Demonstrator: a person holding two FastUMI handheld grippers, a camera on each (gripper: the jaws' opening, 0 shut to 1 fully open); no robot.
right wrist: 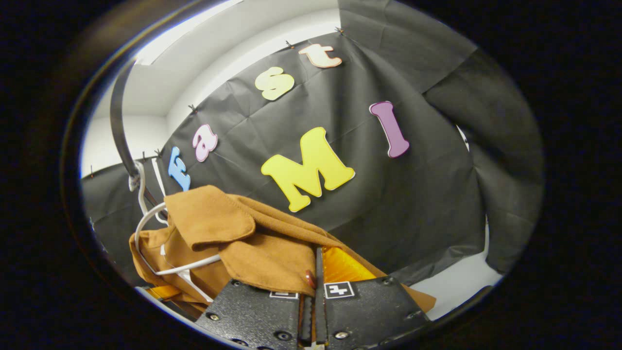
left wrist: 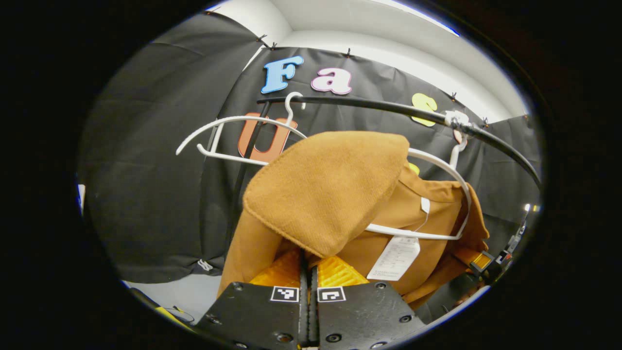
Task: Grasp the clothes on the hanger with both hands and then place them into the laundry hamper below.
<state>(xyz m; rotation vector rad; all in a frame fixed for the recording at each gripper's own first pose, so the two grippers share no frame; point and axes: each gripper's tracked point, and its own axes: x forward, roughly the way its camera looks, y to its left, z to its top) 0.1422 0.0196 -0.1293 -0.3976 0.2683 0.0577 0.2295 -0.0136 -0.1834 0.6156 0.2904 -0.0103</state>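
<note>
A brown jacket (left wrist: 330, 194) hangs on a white hanger (left wrist: 437, 167) hooked over a black rail (left wrist: 388, 108). In the left gripper view my left gripper (left wrist: 307, 265) is shut on the jacket's near shoulder, and the cloth folds up over its fingers. A white label (left wrist: 399, 257) dangles inside the collar. In the right gripper view my right gripper (right wrist: 315, 272) is shut on the jacket (right wrist: 252, 243) at its other shoulder, with cloth draped over one finger. The white hanger (right wrist: 146, 228) loops out of the collar at the left, under the black rail (right wrist: 119, 131).
A second, bare white hanger (left wrist: 228, 138) hangs on the rail to the left of the jacket. The other gripper (left wrist: 503, 255) shows at the far right edge of the left gripper view. Pale floor (left wrist: 180, 294) lies below the black cloth wall.
</note>
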